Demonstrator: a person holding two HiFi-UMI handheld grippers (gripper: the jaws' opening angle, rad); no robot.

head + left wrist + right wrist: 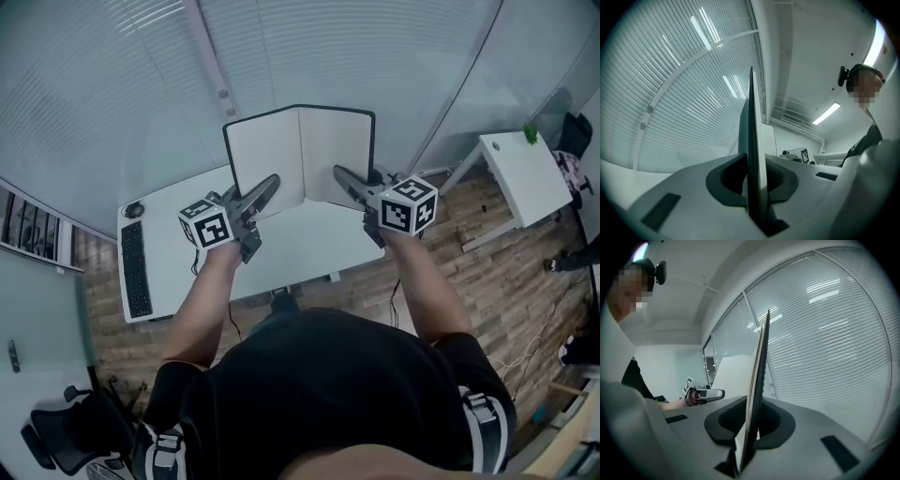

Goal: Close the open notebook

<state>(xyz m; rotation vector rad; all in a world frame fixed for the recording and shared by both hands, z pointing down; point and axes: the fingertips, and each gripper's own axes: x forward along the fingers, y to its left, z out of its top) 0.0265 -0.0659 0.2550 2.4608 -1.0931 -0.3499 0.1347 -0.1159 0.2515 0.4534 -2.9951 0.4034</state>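
The open notebook [300, 155], white pages inside a black cover, is held up in the air above the desk, spread in a shallow V facing me. My left gripper [271, 184] is shut on the lower edge of its left half. My right gripper [339, 174] is shut on the lower edge of its right half. In the left gripper view the left half [752, 136] stands edge-on between the jaws of the left gripper [757, 190], and the right gripper [799, 153] shows beyond. In the right gripper view the right half [759, 376] runs up between the jaws of the right gripper [747, 430], and the left gripper [705, 394] shows across.
Below lies a white desk [300, 248] with a black keyboard [134, 267] and a mouse [134, 209] at its left end. A second white table [525, 173] stands at the right. A black office chair [66, 436] is at lower left. Window blinds fill the background.
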